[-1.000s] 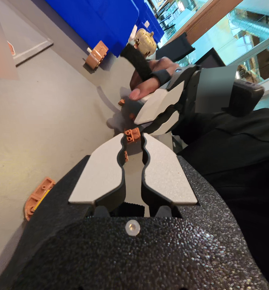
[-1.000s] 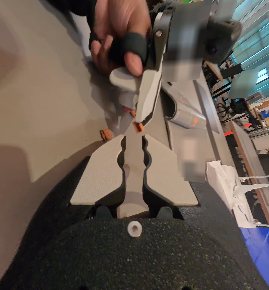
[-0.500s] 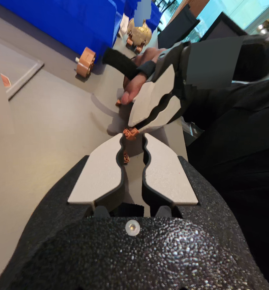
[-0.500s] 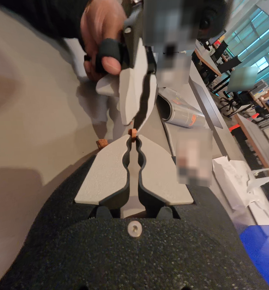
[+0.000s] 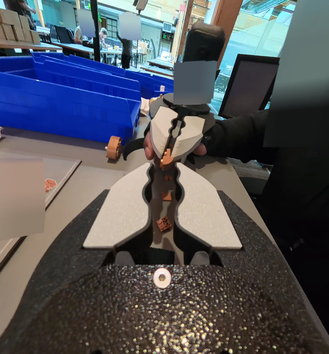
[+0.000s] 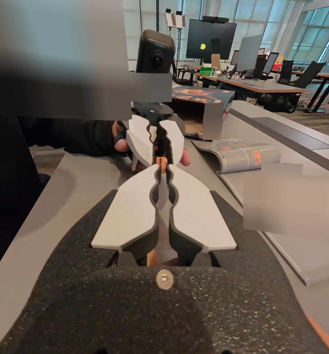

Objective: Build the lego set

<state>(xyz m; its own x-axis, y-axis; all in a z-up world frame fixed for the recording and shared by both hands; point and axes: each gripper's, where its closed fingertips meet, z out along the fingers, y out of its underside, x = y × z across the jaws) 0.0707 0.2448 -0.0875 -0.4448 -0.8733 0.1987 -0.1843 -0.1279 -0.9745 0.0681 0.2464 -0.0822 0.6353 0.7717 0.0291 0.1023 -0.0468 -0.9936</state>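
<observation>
The right claw (image 6: 162, 168) is nearly closed, its tips pinching a small orange brick piece (image 6: 161, 166) held above the tabletop (image 6: 87, 183). The left claw (image 5: 164, 166) faces it, partly open, its fingertips flanking that piece without visibly pressing. A loose brown brick (image 5: 163, 223) lies on the tabletop beneath the left claw.

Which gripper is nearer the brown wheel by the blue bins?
Right. The right gripper, pinching an orange piece, hangs just beside the wheel; the left gripper sits farther back.
</observation>
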